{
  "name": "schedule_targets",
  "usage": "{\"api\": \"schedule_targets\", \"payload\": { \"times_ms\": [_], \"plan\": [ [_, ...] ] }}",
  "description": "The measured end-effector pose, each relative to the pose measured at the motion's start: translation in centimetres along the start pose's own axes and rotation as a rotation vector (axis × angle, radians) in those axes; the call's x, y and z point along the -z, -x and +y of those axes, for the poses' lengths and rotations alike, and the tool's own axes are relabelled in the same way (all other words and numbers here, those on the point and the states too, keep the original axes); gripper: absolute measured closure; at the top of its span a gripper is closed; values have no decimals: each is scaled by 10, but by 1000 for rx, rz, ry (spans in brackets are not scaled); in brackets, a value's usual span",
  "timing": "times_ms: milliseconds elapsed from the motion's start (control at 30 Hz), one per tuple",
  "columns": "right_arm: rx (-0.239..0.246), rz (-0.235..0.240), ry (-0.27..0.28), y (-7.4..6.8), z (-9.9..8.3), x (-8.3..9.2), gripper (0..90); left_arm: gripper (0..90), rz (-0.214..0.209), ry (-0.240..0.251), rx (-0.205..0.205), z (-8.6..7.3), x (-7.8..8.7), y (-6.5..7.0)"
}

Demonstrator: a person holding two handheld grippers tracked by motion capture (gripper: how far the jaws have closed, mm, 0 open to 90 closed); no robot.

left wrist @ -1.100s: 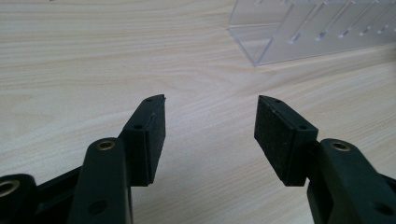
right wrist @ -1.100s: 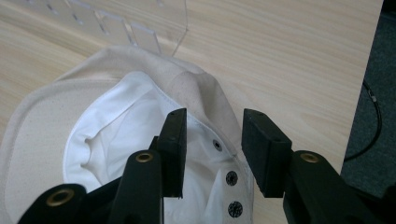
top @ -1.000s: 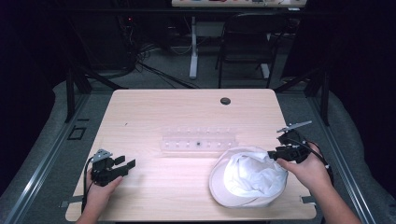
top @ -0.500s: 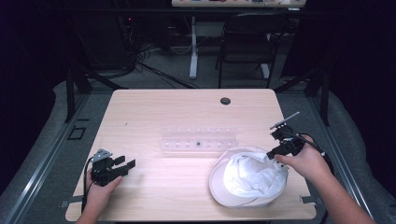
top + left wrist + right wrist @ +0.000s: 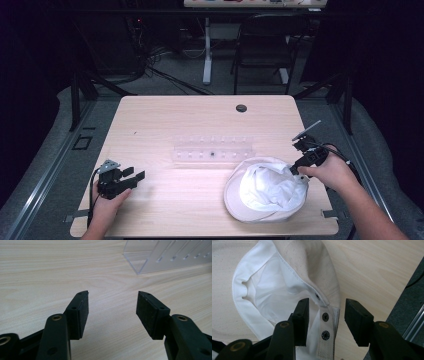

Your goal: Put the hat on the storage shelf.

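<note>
The white hat (image 5: 270,192) lies upside down at the near right of the worktop (image 5: 200,120). Its snap strap (image 5: 325,326) is straddled, ungripped, by the right gripper (image 5: 325,315), whose fingers have just been opening. A release seems in hand; next, the strap must be re-gripped or left, while the left gripper (image 5: 112,310) is held spread over bare wood.

Hat (image 5: 267,192): off-white cloth, brimmed, lying upside down near the table's front right corner, white lining facing up and crumpled inward. Strip with two dark metal snaps (image 5: 325,325) at its right edge, possibly a strap; the fabric there rises in a fold.
</note>
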State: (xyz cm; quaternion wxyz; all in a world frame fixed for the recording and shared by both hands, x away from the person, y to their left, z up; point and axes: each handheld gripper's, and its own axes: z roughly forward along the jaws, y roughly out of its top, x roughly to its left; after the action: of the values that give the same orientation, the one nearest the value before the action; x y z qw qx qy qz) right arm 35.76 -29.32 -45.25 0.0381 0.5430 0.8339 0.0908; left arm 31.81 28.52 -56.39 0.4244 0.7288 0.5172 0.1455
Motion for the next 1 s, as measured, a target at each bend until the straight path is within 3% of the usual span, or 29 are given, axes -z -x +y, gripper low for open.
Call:
{"api": "schedule_targets", "payload": {
  "times_ms": [300,633,1000],
  "plan": [
    [-39,21,-29,2,0,-14,564,441,3,1,-2,0,-1,0],
    [-77,44,-62,-1,4,-18,671,441,0,-7,-2,0,0,-1],
    [-79,54,-80,1,5,-24,654,441,1,-9,-2,0,0,-1]
  ]
}}
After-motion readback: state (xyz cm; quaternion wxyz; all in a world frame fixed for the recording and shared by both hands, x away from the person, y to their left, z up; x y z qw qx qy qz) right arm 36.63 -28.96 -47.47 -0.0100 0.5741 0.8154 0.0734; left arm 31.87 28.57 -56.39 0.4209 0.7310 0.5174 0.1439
